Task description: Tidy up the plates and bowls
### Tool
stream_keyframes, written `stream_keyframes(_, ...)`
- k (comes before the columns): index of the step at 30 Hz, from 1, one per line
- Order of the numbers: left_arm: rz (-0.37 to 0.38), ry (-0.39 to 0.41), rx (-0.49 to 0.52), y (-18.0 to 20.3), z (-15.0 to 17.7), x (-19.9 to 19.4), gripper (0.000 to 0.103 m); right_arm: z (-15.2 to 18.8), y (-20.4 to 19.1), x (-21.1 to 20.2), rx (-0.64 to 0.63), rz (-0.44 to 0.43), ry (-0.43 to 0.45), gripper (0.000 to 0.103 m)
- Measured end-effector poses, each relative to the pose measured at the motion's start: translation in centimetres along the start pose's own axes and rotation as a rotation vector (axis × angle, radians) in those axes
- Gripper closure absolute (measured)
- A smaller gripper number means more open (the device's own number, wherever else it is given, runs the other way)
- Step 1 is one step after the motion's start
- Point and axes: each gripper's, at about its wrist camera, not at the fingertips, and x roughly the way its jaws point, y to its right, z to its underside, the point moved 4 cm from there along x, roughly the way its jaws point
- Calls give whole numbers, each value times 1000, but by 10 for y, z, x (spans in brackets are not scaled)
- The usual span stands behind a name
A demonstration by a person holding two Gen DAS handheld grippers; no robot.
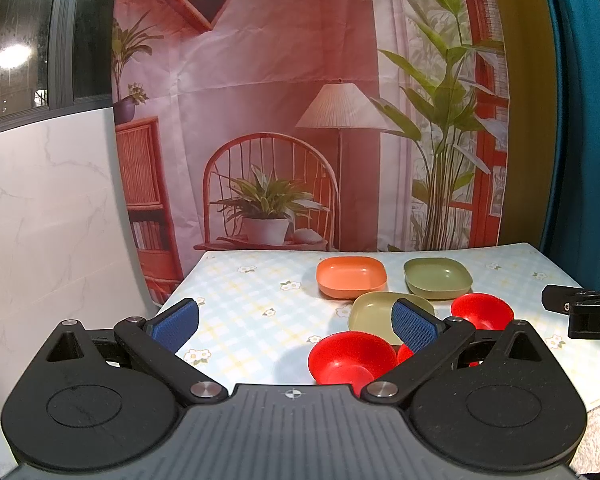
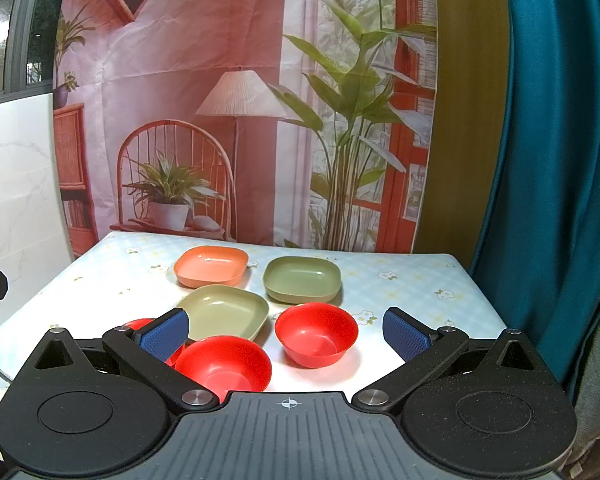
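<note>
Plates [image 2: 223, 312] and red bowls [image 2: 316, 334] sit unsorted on the table [image 2: 420, 280] ahead of both wide-open, empty claws [image 2: 287, 334]; next, grasp a bowl.

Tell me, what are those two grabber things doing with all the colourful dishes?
Nothing is being held yet. The left gripper and the right gripper are both open, above the near edge of the table. On the flowery cloth sit three square plates: an orange plate, a green plate and a yellow-green plate. In front of them are red bowls, at least three, all upright. Nothing is stacked so far, so the tidying looks not yet begun.
</note>
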Motion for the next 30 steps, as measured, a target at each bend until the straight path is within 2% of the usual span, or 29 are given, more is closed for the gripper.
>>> stream_keyframes(25,-8,-3,-20,-1,-5,0,0,0,-1,0,0,-2,0,0)
stream_keyframes(30,-16,7,-28,-6,-13,6,0,-2,-1,4,-4,-44,-4,0)
